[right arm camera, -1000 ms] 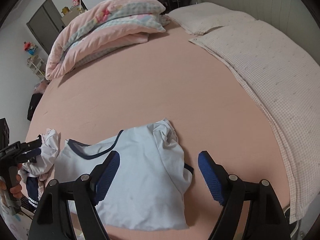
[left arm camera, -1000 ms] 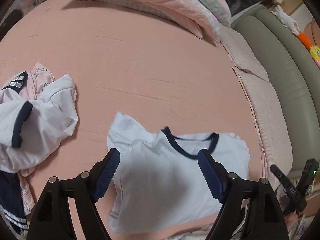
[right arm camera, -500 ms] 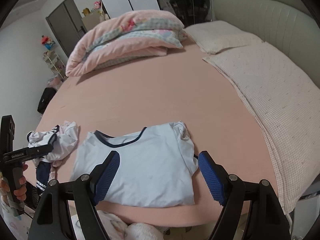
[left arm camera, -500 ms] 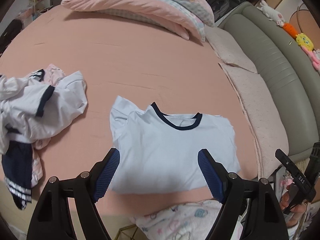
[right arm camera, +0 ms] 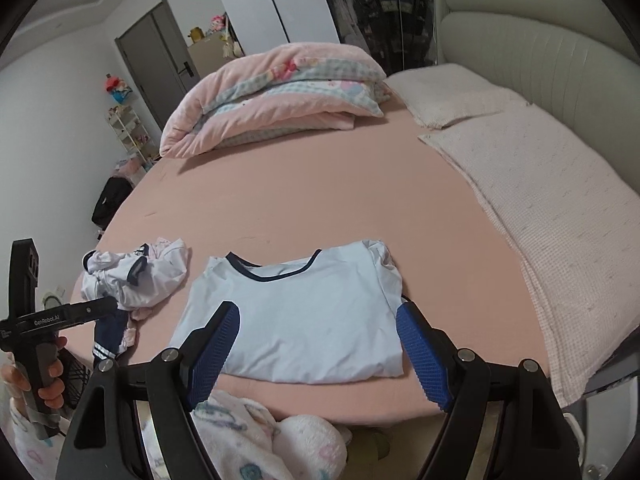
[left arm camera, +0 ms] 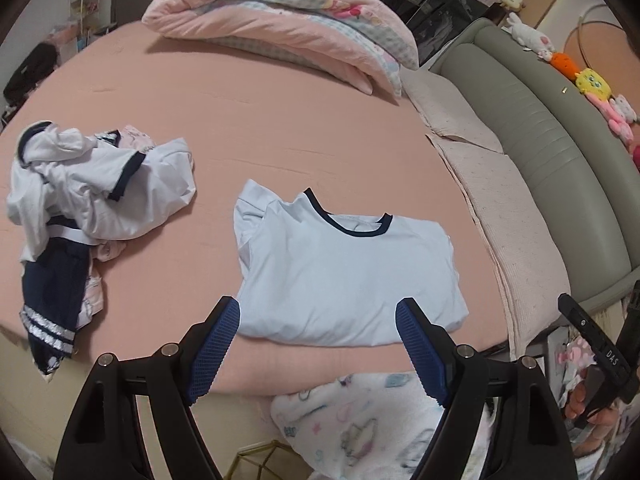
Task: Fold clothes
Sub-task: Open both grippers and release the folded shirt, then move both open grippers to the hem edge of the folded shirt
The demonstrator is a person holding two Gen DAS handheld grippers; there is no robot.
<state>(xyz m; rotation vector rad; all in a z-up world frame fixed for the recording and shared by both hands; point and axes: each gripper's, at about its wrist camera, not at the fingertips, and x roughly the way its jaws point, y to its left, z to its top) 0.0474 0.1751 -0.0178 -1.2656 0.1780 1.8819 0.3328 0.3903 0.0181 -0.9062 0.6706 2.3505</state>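
Bedroom w/ a wide bed under a salmon-pink fitted sheet (left arm camera: 248, 128); grey-green padded headboard (left arm camera: 552, 128) at 3 o'clock in the left wrist view, plush toys along its top. Folded pink quilt w/ checked lining (left arm camera: 288, 28) lies at 12 o'clock, pale dotted pillows (left arm camera: 504, 216) at 2–3.

Pale blue short-sleeved T-shirt w/ navy neckband (left arm camera: 344, 276) lies flat near the bed's front edge, sides folded in, neck toward 12. At 9 o'clock, well apart from it, a crumpled heap of white, navy and pink clothes (left arm camera: 84, 200); navy piece hangs over the edge.

No containers in view.

Left gripper (left arm camera: 318, 352): blue pads spread wide, nothing btwn them, clear above the shirt's hem. Right gripper (right arm camera: 318, 354): same, jaws apart, empty, over the hem.
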